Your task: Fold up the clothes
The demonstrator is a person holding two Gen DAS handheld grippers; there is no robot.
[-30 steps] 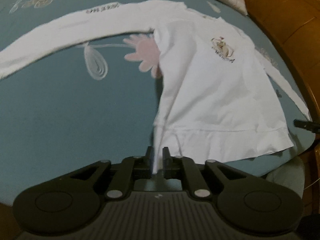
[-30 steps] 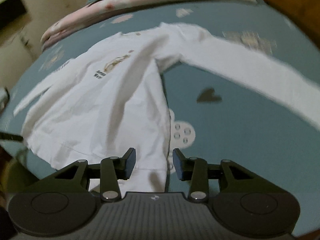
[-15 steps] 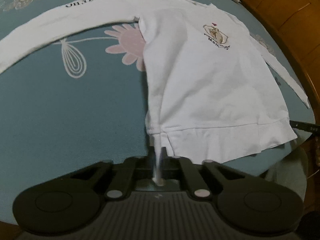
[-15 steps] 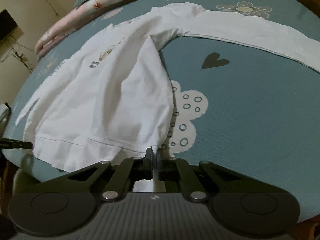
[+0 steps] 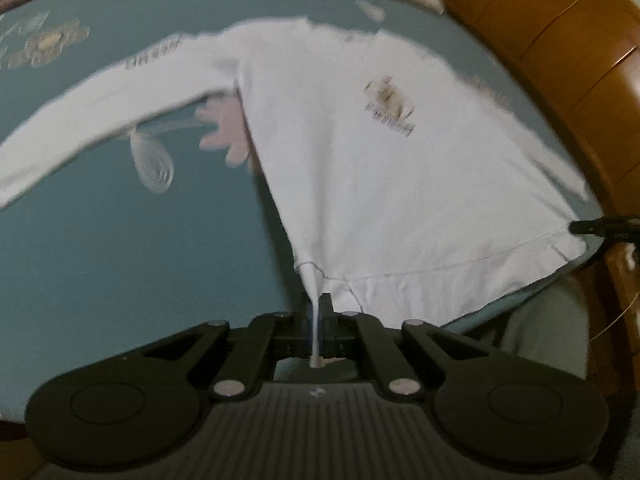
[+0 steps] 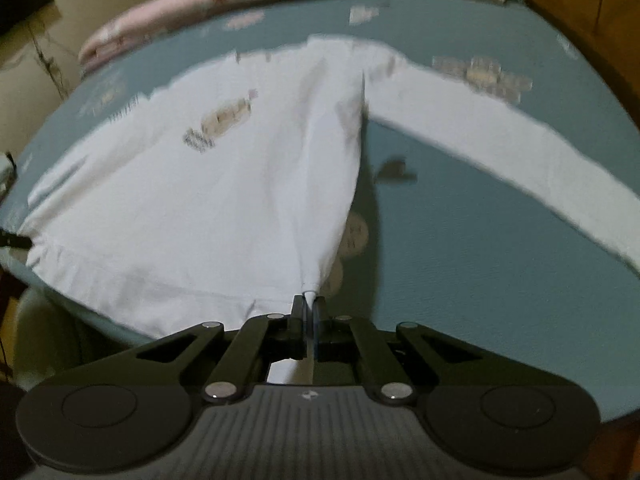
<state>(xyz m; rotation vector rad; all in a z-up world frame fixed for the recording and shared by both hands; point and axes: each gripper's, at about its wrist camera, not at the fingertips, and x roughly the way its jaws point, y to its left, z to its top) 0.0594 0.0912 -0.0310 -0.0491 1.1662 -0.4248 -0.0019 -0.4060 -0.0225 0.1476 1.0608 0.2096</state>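
Two hem corners are pinched: our left gripper (image 5: 316, 308) and right gripper (image 6: 309, 308) each clench the white shirt (image 5: 384, 184), which lies spread on the teal bedsheet (image 5: 100, 264). We should lift both evenly, keeping the hem taut, then carry it toward the collar. One shirt, two sleeves, two grippers.

The shirt (image 5: 384, 184) is plain white, with a small brown and pink chest print above dark lettering, and dark lettering on one sleeve. The bed sheet (image 5: 100, 264) is teal, patterned with a pink flower, white outlined shapes, beige blossoms and a dark heart (image 6: 394, 170). The bed frame (image 5: 560, 40) is orange-brown wood. Both hand-held grippers are black.
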